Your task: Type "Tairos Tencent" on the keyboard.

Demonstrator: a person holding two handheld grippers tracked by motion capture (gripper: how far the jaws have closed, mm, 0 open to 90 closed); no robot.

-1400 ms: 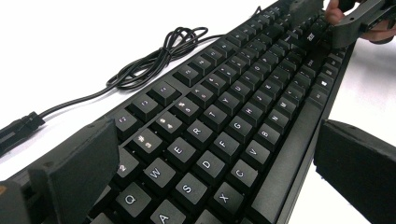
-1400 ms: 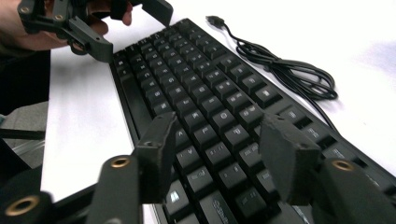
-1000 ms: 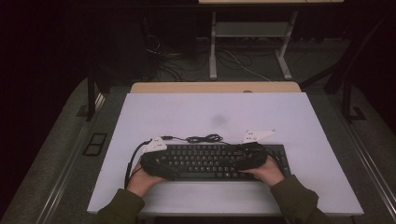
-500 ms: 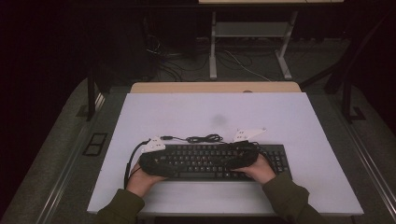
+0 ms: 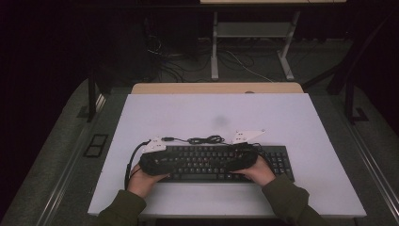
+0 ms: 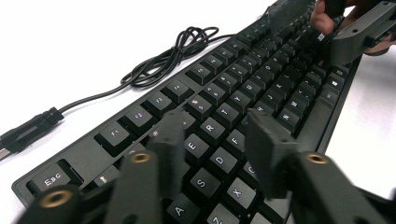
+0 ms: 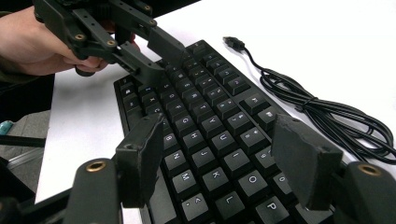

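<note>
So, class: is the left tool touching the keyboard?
Cannot tell. In the left gripper view the left tool, whose jaws have just been closing, hangs over the keyboard near the E and D keys, but their tips overlap the keys, hiding any gap or contact.

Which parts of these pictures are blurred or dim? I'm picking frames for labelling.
High view: dim, the surroundings nearly black. Left gripper view: the left gripper is soft, the keyboard blurs farther off. Right gripper view: the right gripper is slightly soft, the table bright.
</note>
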